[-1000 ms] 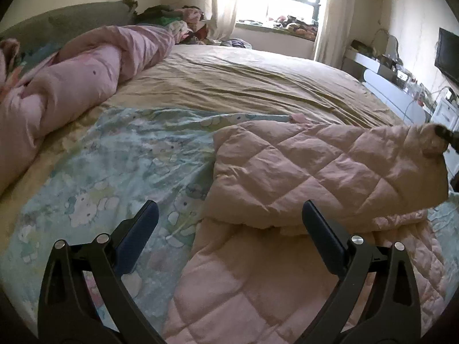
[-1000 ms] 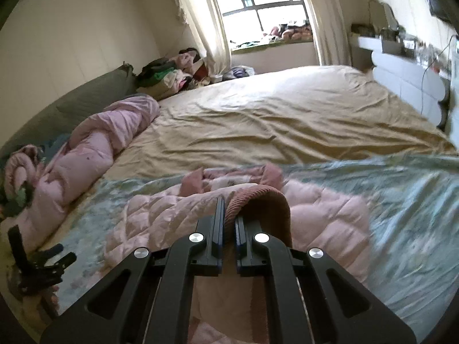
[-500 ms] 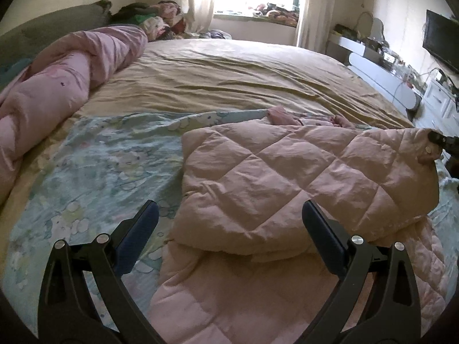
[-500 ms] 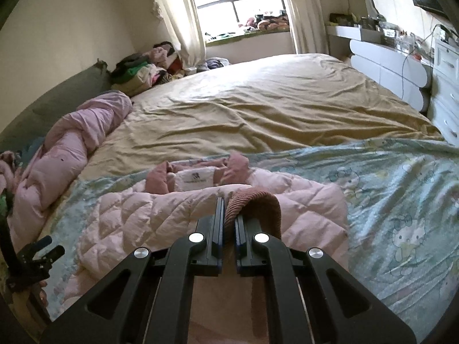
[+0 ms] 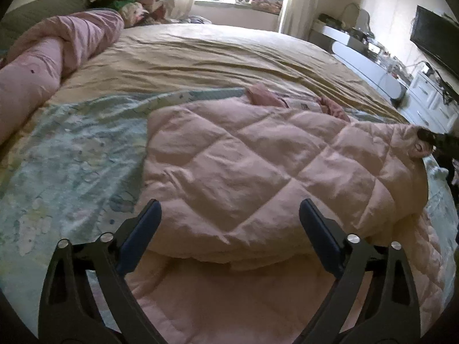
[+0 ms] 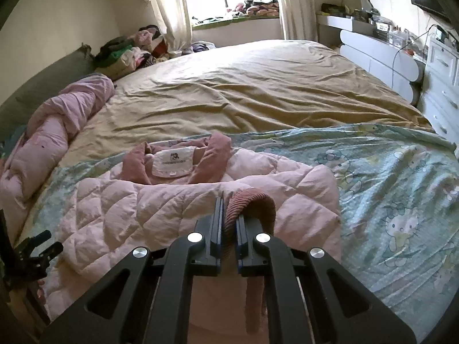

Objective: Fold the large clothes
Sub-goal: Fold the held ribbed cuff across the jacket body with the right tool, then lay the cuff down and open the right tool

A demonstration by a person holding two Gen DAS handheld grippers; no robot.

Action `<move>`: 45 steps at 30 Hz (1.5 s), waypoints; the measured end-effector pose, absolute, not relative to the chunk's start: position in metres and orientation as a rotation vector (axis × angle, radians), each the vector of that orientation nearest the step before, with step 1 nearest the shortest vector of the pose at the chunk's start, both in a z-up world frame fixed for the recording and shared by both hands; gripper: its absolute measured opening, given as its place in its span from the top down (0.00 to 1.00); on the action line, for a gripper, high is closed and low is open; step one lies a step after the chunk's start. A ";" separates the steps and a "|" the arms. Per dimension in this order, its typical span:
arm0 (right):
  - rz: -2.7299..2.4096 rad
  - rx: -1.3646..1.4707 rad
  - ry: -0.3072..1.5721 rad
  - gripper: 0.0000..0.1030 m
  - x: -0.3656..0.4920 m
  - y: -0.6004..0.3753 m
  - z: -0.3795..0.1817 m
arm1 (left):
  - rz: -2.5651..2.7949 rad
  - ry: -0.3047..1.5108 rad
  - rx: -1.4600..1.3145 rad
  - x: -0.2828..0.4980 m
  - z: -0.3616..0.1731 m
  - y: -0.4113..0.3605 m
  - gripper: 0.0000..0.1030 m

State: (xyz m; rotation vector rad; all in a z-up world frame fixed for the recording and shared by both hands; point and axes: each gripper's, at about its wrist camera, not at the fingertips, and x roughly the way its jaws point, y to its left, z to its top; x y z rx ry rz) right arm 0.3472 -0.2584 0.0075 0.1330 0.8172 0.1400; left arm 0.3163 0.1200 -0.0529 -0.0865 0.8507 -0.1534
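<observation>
A bed [image 6: 258, 86] with a tan sheet carries a cartoon-print blanket [image 6: 387, 177] across its near end, and on that blanket lies the pink quilted jacket [image 5: 258, 172], 1 sleeve folded across its body. The left gripper [image 5: 229, 215] hovers over the jacket with jaws spread wide, holding nothing. The right gripper [image 6: 229, 215] is clamped on the sleeve's ribbed cuff [image 6: 252, 200].

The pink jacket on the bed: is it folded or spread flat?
Partly folded. One quilted part of the jacket lies doubled over the layer beneath, and the right gripper pinches its ribbed cuff.
</observation>
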 end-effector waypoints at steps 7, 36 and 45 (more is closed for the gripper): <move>0.087 0.100 0.811 0.68 0.342 -0.252 0.012 | -0.179 0.859 -0.086 0.315 -0.058 0.123 0.18; 0.223 -0.067 1.002 0.30 0.340 -0.142 -0.058 | -0.185 0.943 -0.065 0.324 -0.079 0.119 0.18; 0.192 -0.044 1.001 0.29 0.343 -0.144 -0.087 | -0.188 0.941 -0.070 0.323 -0.080 0.118 0.18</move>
